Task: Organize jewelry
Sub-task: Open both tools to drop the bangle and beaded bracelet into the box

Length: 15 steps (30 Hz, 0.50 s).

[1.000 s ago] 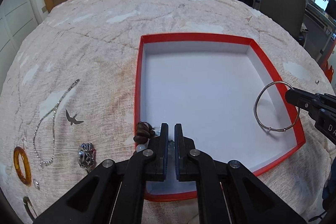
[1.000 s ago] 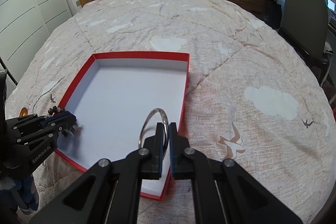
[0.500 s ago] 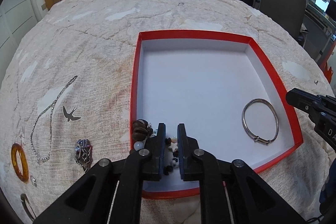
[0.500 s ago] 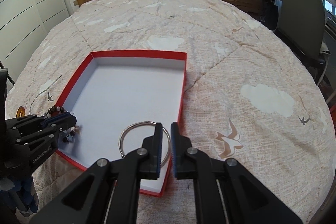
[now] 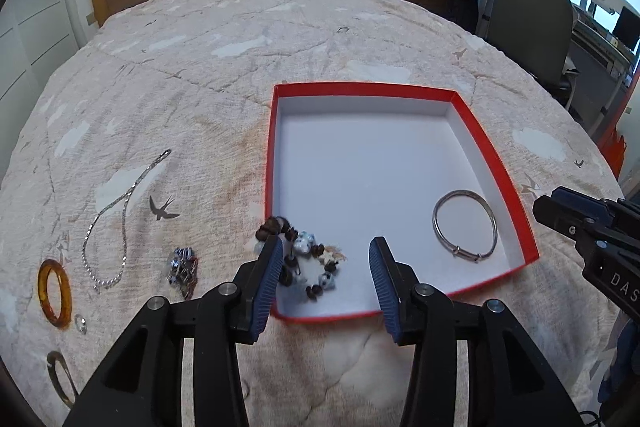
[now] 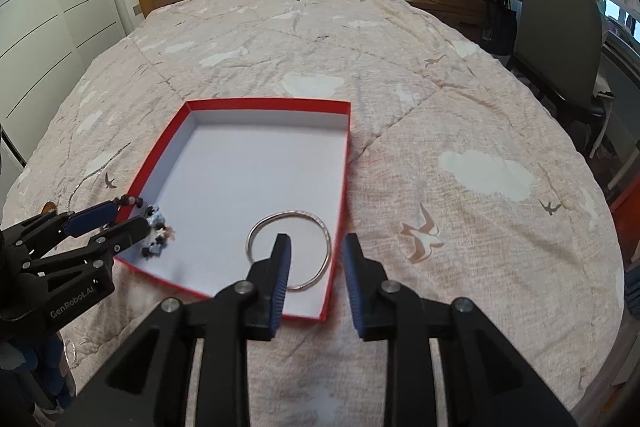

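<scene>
Both claws spread wide, holding nothing: left gripper [image 5: 324, 267], right gripper [image 6: 316, 263]. Beaded bracelet [image 5: 306, 263] limp, probably draped over red box [image 5: 496, 163] rim; pinch bead cluster. Silver bangle [image 5: 466, 225] stiff, slippery; pinch rim.

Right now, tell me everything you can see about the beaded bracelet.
The beaded bracelet is a loose strand of dark brown, pale blue-white and tan beads, bunched at the near left corner of the red box. Part of it drapes over the box's left rim. It lies between the open jaws of the left gripper, released.
</scene>
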Motion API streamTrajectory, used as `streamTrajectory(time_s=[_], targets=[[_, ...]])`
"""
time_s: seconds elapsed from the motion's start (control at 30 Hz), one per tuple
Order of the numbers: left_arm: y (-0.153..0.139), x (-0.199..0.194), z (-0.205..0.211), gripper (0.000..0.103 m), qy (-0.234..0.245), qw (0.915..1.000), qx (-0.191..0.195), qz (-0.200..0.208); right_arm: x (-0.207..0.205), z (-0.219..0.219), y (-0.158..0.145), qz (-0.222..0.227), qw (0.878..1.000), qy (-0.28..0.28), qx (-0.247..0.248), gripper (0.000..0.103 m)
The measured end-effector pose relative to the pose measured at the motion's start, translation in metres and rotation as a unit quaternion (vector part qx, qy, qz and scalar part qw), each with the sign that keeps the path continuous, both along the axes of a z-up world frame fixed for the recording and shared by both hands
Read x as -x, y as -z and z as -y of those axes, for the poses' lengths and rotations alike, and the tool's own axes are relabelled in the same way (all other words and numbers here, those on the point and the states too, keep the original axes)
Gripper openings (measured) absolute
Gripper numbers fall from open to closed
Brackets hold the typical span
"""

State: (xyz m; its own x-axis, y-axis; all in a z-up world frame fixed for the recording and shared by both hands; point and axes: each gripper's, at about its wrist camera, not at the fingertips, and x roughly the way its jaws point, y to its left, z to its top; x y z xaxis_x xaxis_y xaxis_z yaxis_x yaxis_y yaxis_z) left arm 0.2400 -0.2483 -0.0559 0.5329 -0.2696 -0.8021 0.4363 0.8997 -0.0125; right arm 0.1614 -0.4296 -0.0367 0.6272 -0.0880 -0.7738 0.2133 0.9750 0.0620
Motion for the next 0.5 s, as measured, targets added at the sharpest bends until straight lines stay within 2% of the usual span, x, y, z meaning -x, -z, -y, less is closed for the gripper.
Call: streamTrajectory(time_s=[0.2,0.5], targets=[[-0.006,0.017,-0.02,0.046,-0.013,0.9998,-0.012,-0.002,0.018,-0.02,-0.004,-0.008,1.0,-0.013,0.003,0.026],[-0.023,0.037,-0.043,0.046,-0.028,0.9996,-0.005,0.004,0.043,-0.041,-0.015,-0.003,1.0,-0.026,0.006,0.026]])
